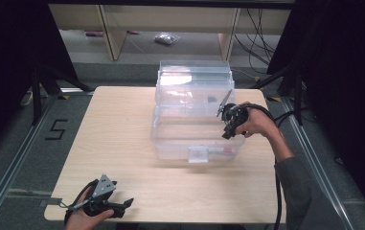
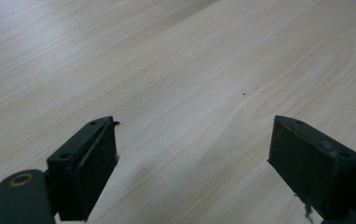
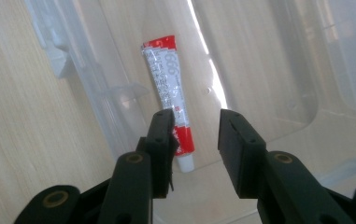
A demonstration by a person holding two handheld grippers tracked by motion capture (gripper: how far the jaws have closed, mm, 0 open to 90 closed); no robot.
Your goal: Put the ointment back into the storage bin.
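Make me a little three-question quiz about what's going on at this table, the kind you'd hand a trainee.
1. True or false: the left gripper holds something.
2. What lies on the floor of the clear plastic box? A) a spoon B) a red and white tube C) a cup
3. Fill in: the right gripper hangs above the box with its jaws ____.

Key
1. False: its jaws are apart over bare table.
2. B, the red and white tube.
3. Open, the tube not between them.
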